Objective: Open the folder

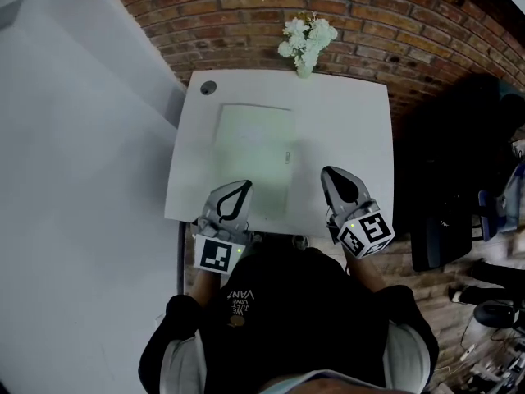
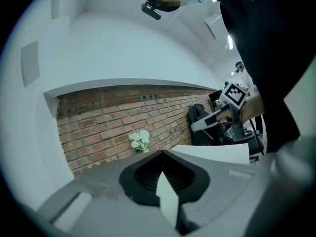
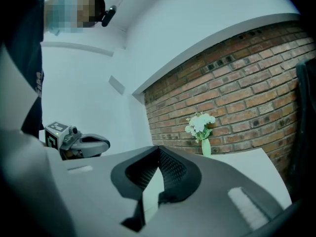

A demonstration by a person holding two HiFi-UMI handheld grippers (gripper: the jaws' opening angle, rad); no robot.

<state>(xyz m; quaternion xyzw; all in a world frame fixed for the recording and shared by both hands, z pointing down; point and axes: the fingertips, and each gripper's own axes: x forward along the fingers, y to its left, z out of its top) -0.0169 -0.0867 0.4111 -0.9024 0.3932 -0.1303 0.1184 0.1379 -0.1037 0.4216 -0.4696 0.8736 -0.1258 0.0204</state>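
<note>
the folder [image 1: 254, 150] lies flat and closed on the white desk [image 1: 353, 130], left of the desk's middle. it's a pale green rectangle, thin and smooth, with its long axis running straight away from the person toward the brick wall [image 1: 246, 15]. there's a small mark at its right edge, too small to read.

the left gripper [image 1: 244, 184] sits at the folder's near left corner, overlapping it from the head view. its jaws are clenched, the tips are together and nothing is pinched between them. whether it touches the cover, i can't tell. the right gripper [image 1: 326, 171] is off the folder's right side, over bare desk near the front edge. it's clenched too, and its own view shows the ribbed dark pads meeting at the tip. both grippers point away from the person, roughly along the folder's length.

at the far edge stands a small pale vase of white flowers [image 1: 306, 43], right against the rough red-brown brick. a dark round cap [image 1: 208, 88] sits in the desk's far left corner. the desk top is matte, with rounded corners.
</note>
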